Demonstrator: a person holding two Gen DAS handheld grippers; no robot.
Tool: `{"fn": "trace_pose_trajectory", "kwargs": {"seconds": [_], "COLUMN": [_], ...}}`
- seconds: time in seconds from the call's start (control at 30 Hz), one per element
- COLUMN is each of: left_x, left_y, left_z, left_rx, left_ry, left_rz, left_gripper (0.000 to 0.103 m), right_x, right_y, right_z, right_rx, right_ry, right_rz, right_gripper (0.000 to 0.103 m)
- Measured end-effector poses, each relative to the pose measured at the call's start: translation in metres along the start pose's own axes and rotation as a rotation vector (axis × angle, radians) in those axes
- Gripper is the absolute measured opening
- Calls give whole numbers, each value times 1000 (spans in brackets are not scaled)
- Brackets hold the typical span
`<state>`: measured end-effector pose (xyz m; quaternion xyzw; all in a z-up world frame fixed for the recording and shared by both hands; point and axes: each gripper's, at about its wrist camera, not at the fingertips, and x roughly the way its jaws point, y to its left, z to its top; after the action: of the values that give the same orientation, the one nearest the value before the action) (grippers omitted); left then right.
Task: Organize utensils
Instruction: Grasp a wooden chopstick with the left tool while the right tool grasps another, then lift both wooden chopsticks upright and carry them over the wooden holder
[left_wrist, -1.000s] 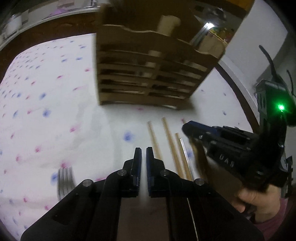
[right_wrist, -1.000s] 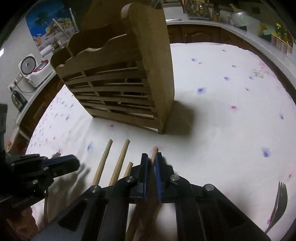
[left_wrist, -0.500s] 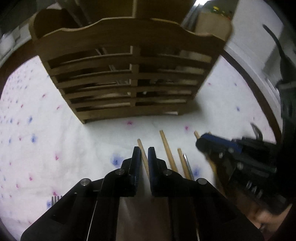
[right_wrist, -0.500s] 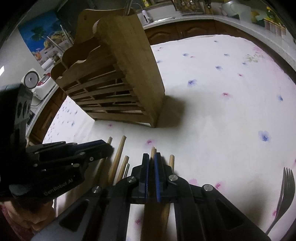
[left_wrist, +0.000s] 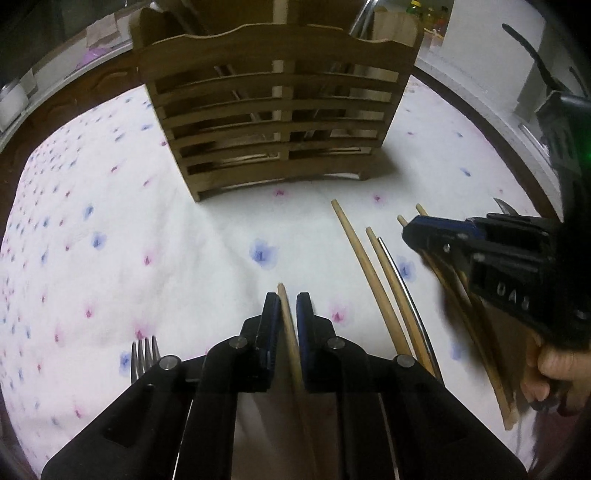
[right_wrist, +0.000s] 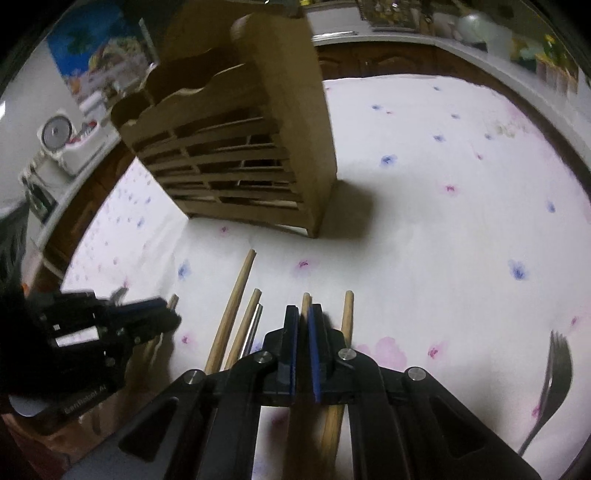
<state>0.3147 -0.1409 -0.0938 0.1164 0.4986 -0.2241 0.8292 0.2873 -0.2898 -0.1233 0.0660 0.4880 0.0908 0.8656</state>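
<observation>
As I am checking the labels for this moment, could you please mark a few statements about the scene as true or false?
1. A wooden chopstick sits between the fingers of the left tongs. True.
2. The wooden holder lies tipped over on its side. False: it stands upright on the tablecloth.
3. A fork lies on the cloth to the left of the left tongs. True.
4. The tablecloth is plain blue. False: it is white with small pink and blue flowers.
5. The right tongs gape wide with nothing between them. False: they are closed on a second chopstick.
</observation>
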Motion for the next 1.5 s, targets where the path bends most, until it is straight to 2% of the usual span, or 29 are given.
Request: {"fn": "trace_pose_trajectory", "kwargs": {"seconds": [0.2,0.3,0.6,0.87,1.2,1.5], "left_x": [6,-3,-90,-160,-218,-246], "left_y": [1,6,15,18,23,24], "left_z": [-5,-12,-35,-60,-94,-106], "left_rx": [3,-33,-89,-127,-154,-173], "left_ry": [-20,-43,-208,-341,-451,-532], "left_rz": [6,-17,-83,-109,-105,-72], "left_gripper": [4,4,4,4,4,4], "right_x": [0,-5,-70,-135,-193,-215], "right_y": [4,3,18,40,60,61], "right_z": [-2,-3,-11,-19,-33,-40], "right_rx": [-41,-16,7,-18,-45,-48], "right_ry": [-9,-13,-134,-263,-394,-452], "right_rz": [-28,14,103,118,113,92], "right_gripper": [5,5,5,4,4,4]}}
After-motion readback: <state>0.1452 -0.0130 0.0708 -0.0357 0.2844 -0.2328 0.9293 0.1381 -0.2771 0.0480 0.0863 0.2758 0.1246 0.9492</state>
